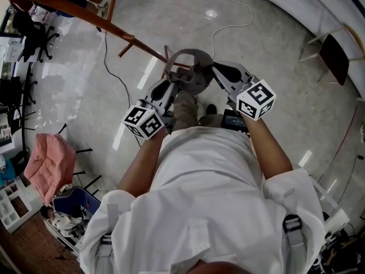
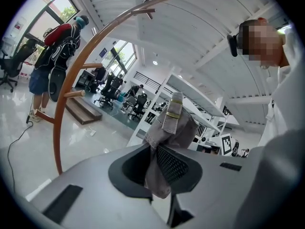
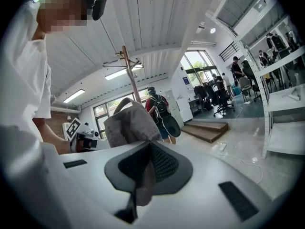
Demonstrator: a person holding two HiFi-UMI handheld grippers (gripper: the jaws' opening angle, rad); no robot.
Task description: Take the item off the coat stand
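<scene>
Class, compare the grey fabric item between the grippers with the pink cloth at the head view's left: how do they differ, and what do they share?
Colour: the grey fabric item is dull grey, the pink cloth salmon pink. Support: the grey fabric item is clamped by the left gripper and the right gripper; the pink cloth lies draped off to the side, with no gripper on it. Both are soft, crumpled fabric.
</scene>
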